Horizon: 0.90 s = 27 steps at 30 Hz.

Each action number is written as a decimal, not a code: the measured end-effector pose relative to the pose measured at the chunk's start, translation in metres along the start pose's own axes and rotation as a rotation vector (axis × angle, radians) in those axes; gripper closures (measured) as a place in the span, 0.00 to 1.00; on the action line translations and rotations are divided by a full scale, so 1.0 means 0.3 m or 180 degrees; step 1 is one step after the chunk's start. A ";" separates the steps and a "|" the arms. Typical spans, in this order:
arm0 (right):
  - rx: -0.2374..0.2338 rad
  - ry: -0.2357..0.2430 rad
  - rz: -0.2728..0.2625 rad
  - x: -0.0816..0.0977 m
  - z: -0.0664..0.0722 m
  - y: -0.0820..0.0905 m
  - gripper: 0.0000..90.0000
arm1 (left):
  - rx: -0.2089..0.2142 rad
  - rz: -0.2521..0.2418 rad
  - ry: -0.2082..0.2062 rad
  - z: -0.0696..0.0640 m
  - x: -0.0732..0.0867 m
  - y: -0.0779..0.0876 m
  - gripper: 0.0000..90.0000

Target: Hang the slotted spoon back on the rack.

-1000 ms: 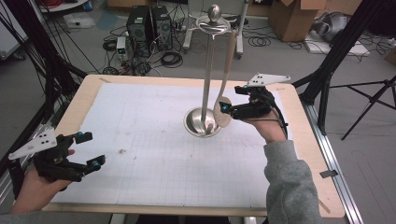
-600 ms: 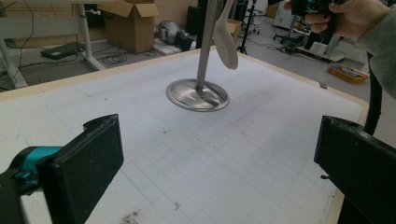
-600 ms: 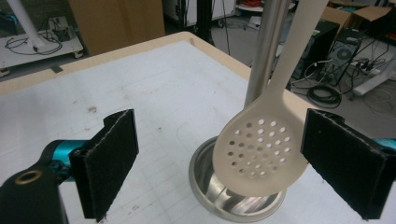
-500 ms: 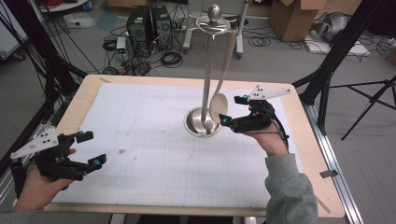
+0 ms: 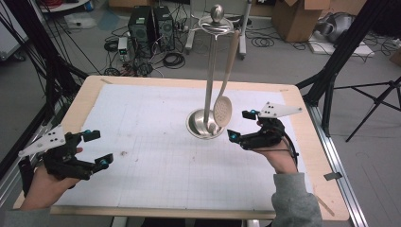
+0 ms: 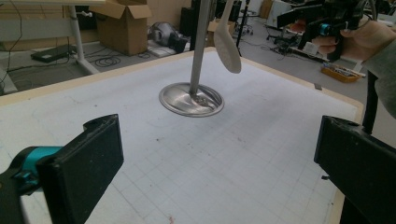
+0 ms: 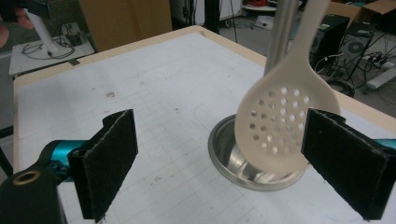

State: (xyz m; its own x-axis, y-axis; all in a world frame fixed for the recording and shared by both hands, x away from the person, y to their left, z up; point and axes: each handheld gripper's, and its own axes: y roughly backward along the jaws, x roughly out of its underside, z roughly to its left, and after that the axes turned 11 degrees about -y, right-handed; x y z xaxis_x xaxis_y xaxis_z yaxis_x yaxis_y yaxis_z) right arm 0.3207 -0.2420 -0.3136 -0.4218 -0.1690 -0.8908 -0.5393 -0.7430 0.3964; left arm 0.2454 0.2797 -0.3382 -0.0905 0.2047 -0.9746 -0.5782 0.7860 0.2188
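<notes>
Altogether, one table [image 5: 142, 156] carries one metal stand [image 5: 208, 85] near its far right, and one pale slotted spoon [image 5: 222, 109] hangs from the stand's top ring, its bowl above the round base. Two grippers are in play: the right gripper [image 5: 242, 125], jaws spread and empty, sits just beside the spoon; the left gripper [image 5: 97, 149] hovers released near the front left edge.

Two black padded jaws of the right gripper [image 7: 219, 163] spread wide at seven and four o'clock. Between them, toward two o'clock, a cream perforated plastic spoon [image 7: 280, 123] hanging over a round steel stand base [image 7: 236, 161], seemingly untouched. White gridded mat [image 7: 140, 88] beneath.
</notes>
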 end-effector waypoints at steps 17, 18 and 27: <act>0.0055 -0.0189 -0.0070 0.059 -0.048 0.081 0.11 | 0.0023 -0.0002 -0.0011 0.007 -0.002 -0.015 0.02; 0.0051 -0.0193 -0.0064 0.060 -0.048 0.085 0.11 | 0.0024 -0.0004 -0.0012 0.007 -0.002 -0.015 0.02; 0.0064 -0.0162 -0.0110 0.088 -0.063 0.136 0.11 | -0.0005 -0.0041 -0.0026 0.010 -0.004 -0.015 0.02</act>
State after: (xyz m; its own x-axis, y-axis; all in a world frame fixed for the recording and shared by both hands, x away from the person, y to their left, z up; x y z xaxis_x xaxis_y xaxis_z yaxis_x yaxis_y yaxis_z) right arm 0.3015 -0.2890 -0.3253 -0.4389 -0.1101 -0.8918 -0.5684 -0.7347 0.3704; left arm 0.2505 0.2777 -0.3379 -0.0763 0.1993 -0.9770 -0.5806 0.7877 0.2060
